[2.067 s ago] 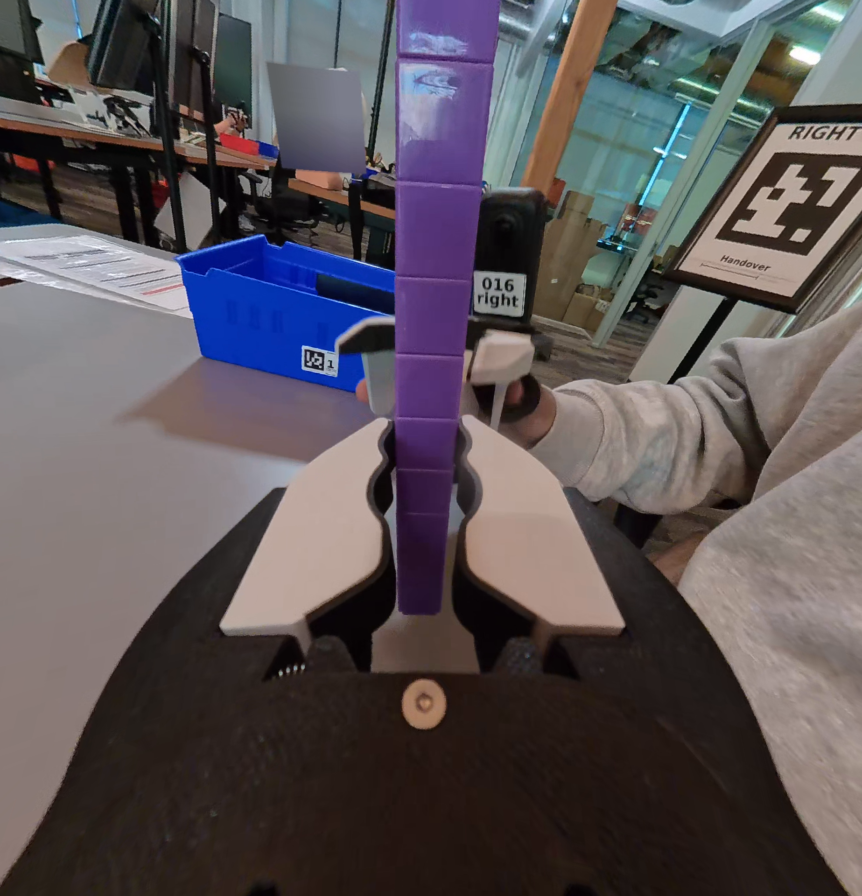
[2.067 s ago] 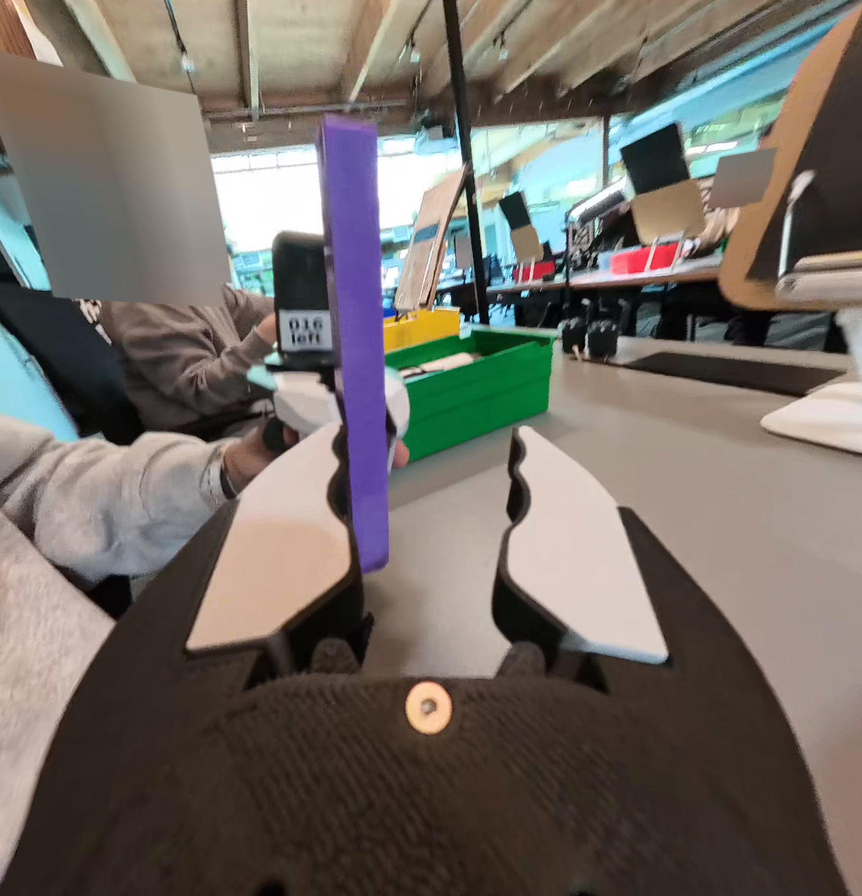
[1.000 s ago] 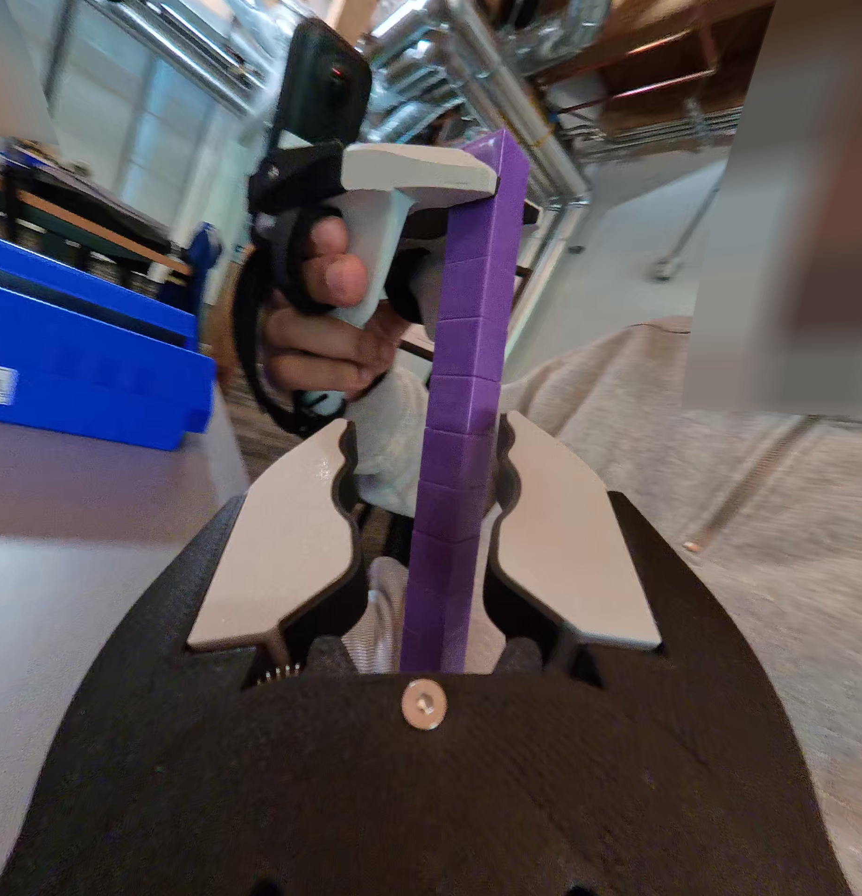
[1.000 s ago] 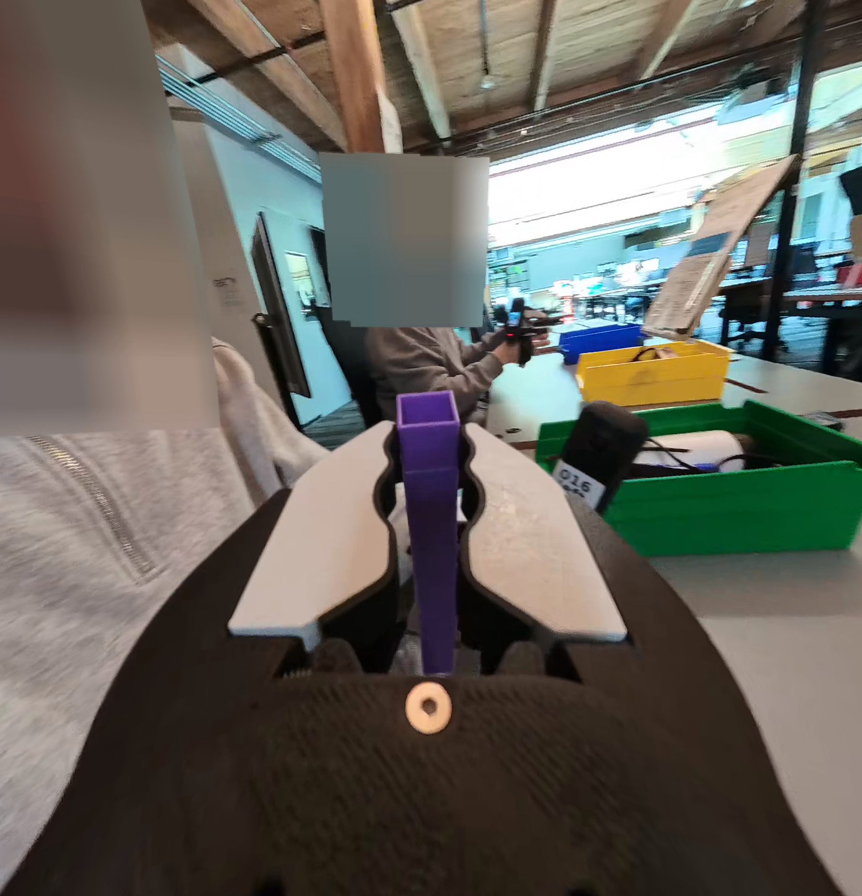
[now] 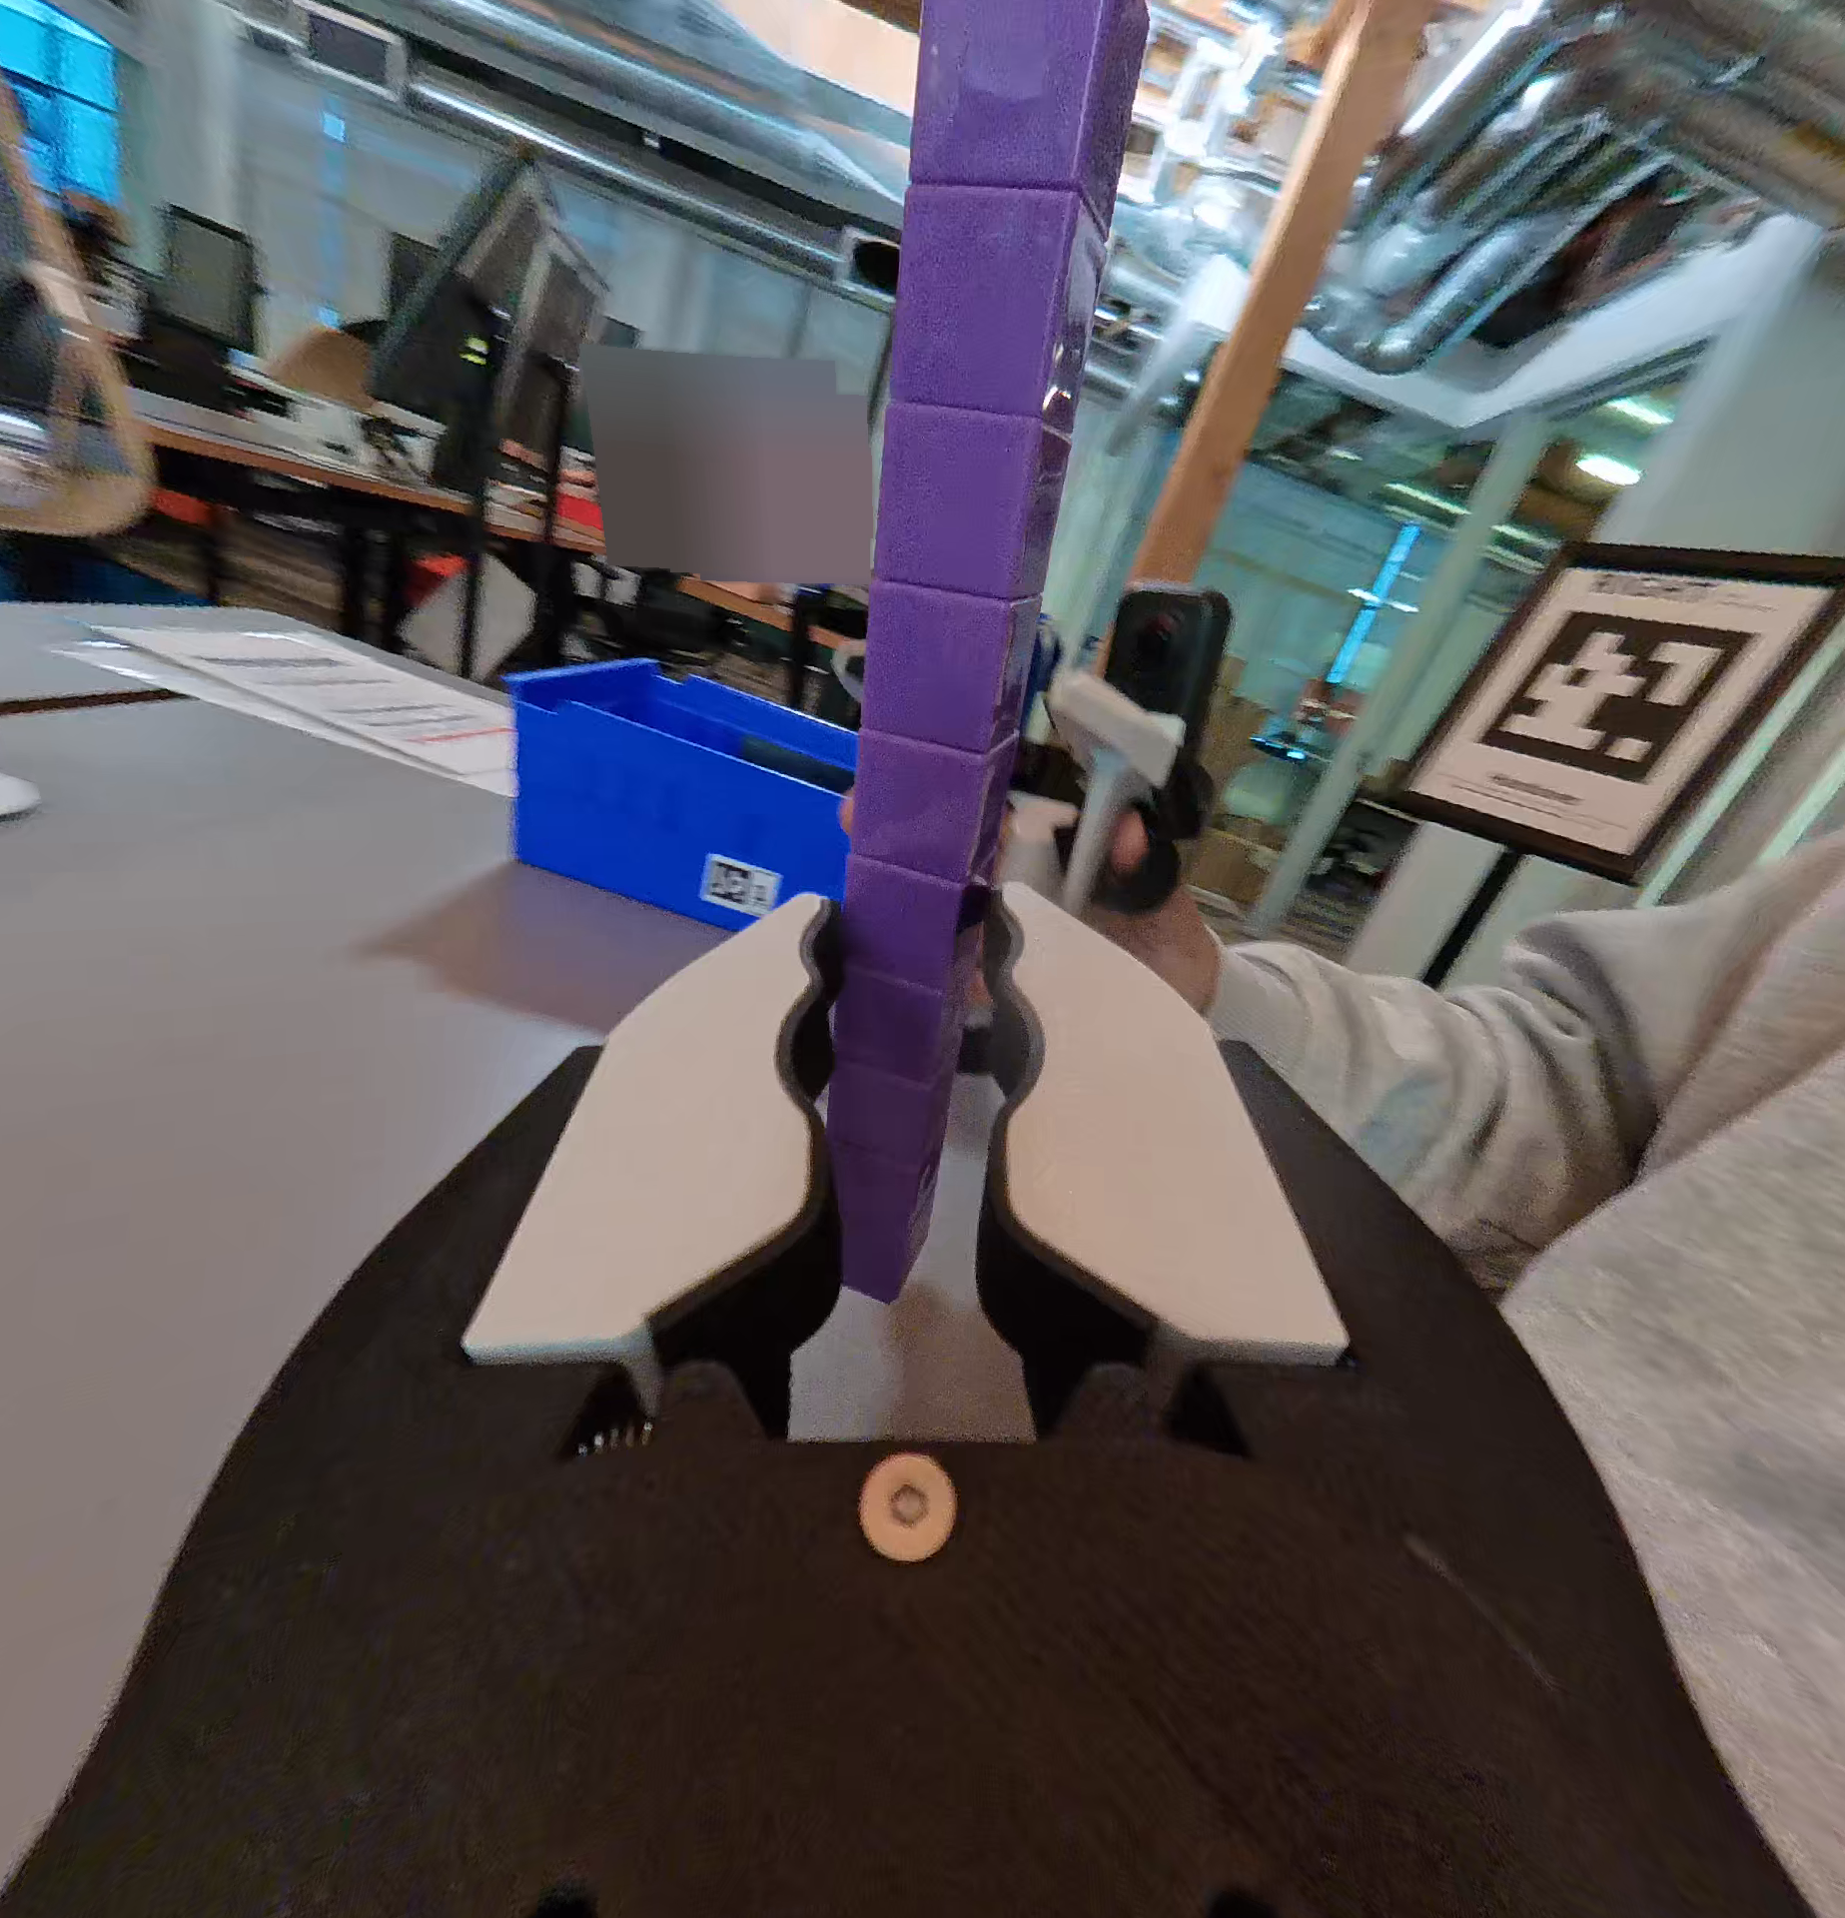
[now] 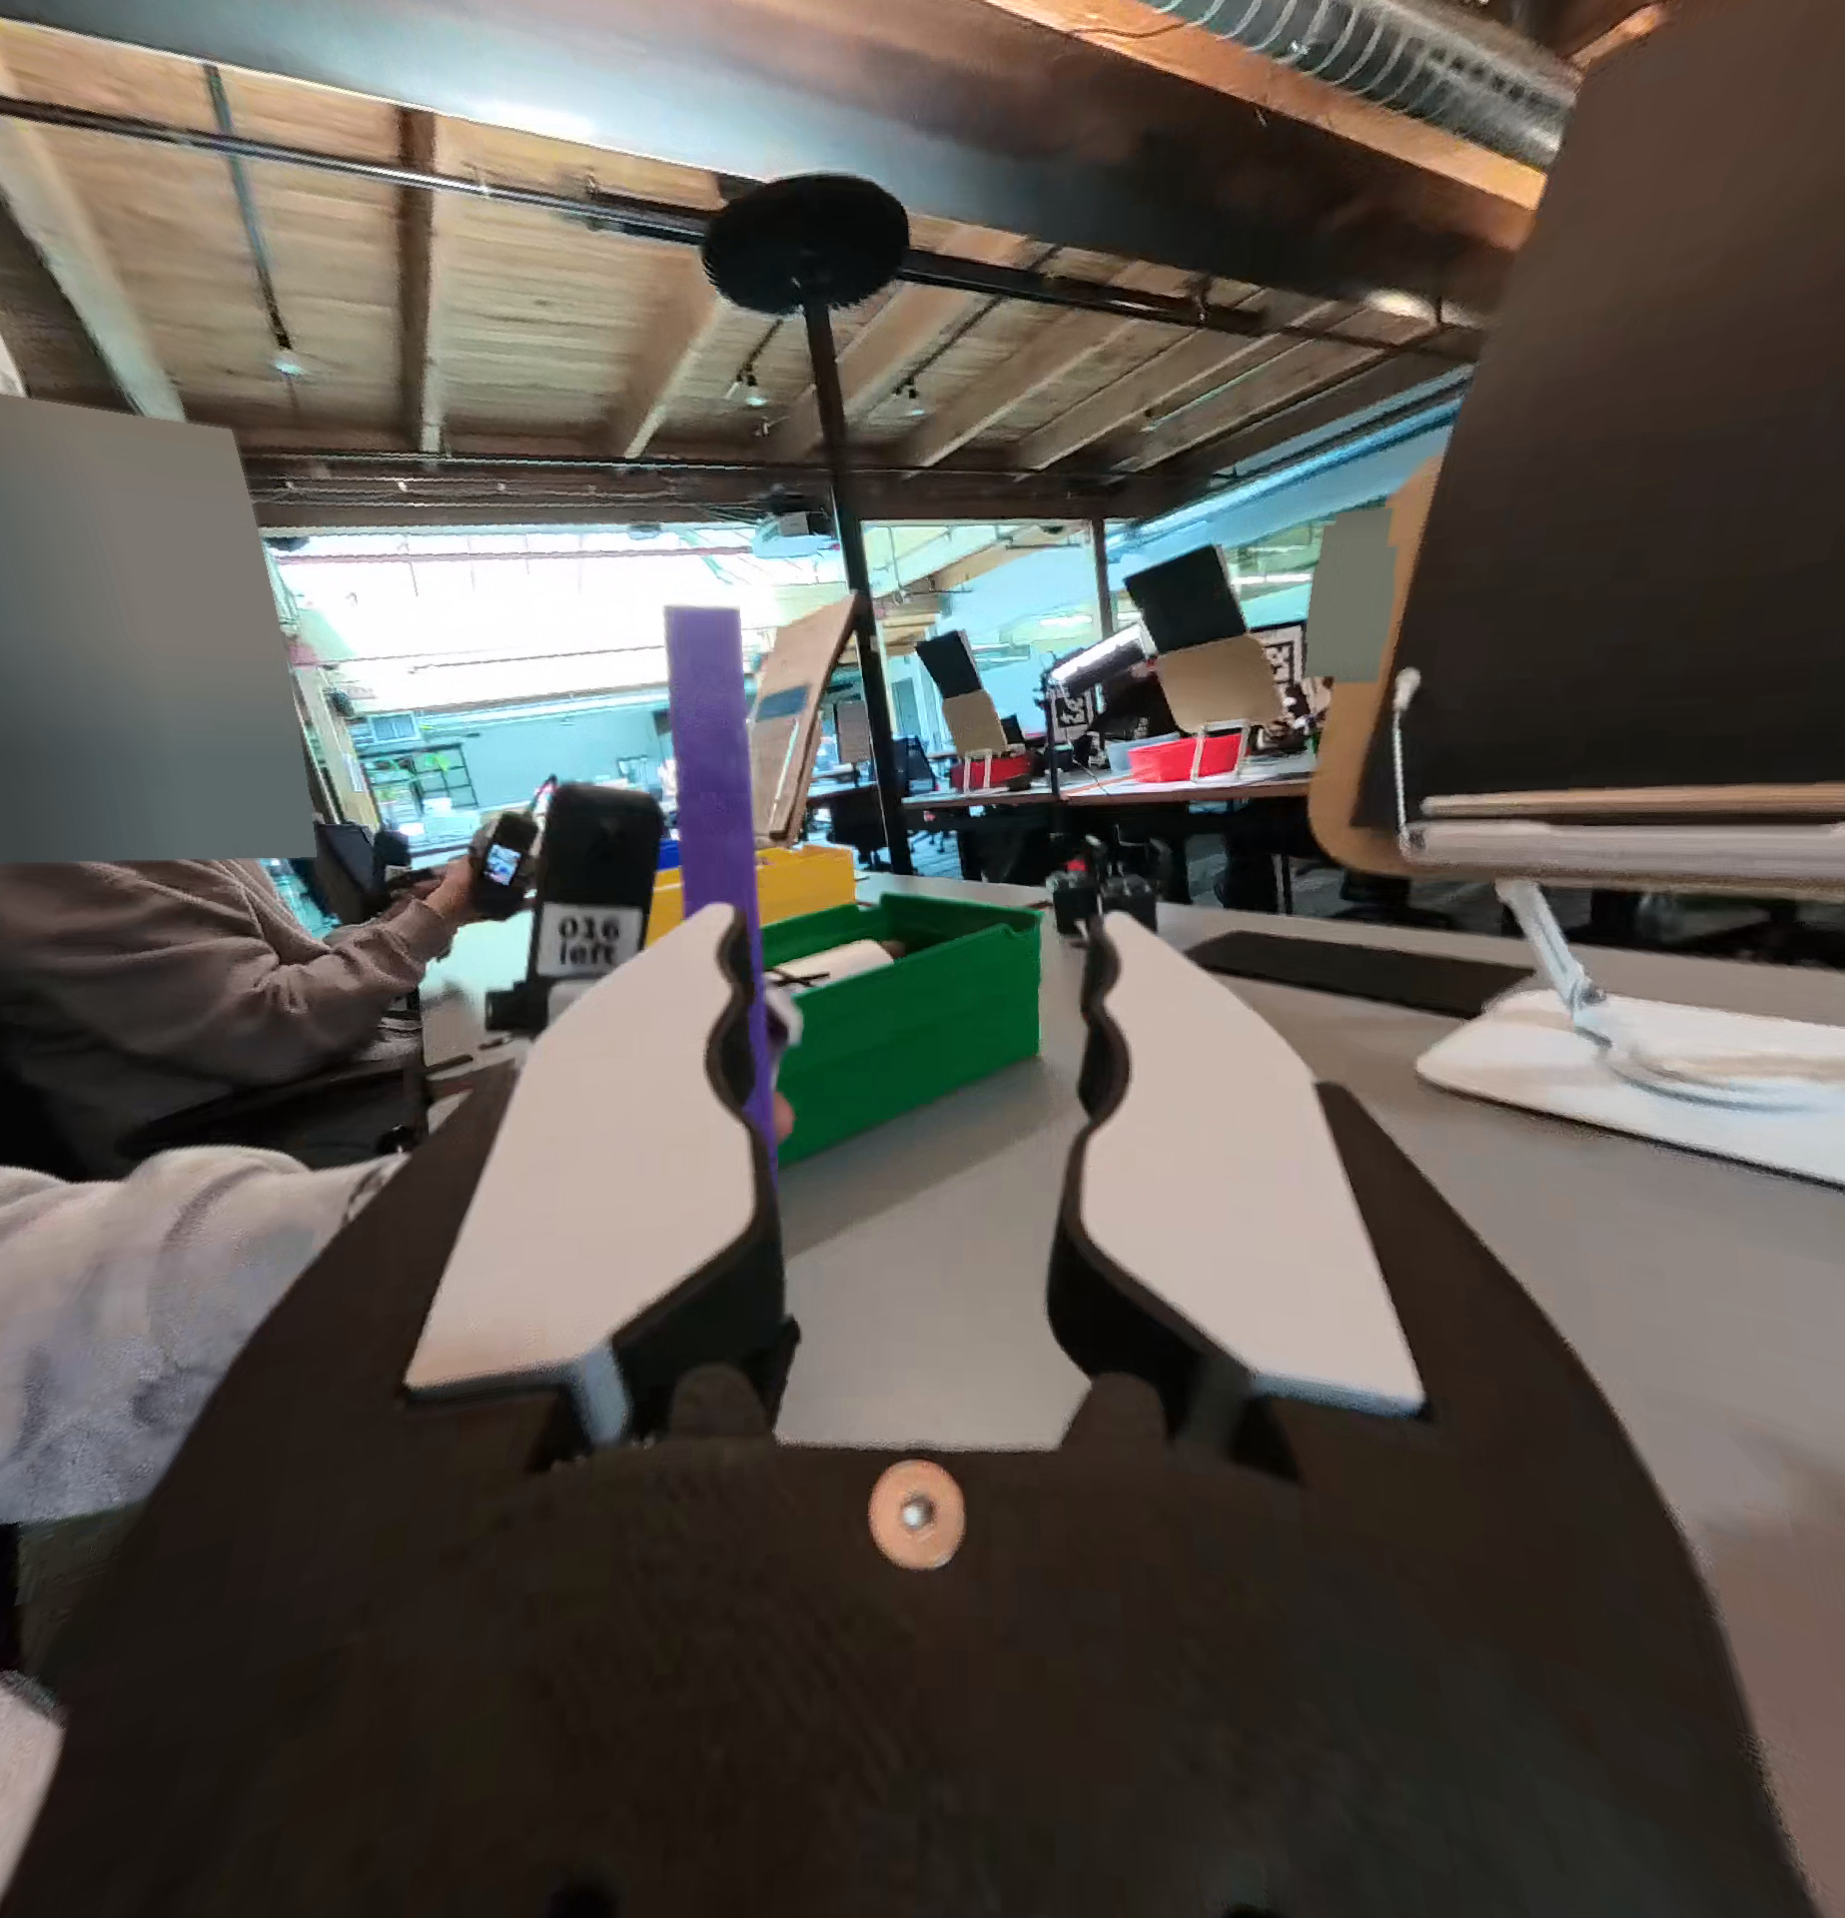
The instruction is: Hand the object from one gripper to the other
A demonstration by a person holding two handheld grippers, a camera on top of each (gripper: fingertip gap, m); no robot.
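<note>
The left gripper (image 5: 913, 908) holds the purple bar (image 5: 970, 498) near its bottom end. Its jaws are closed in on the bar, which stands straight up in the air above the tabletop (image 5: 223, 986). There is a thin dark slit by the right jaw, but nothing else is holding the bar, so I think the grip is on. The bar is held low so that the long top part stays free for the other side to grab.

The right gripper (image 6: 918, 924) has its jaws wide apart, with nothing in them. It sits just to the right of the bar and does not touch it (ready to take it, I think).

A blue bin (image 5: 638, 789) sits far off on the tabletop.
</note>
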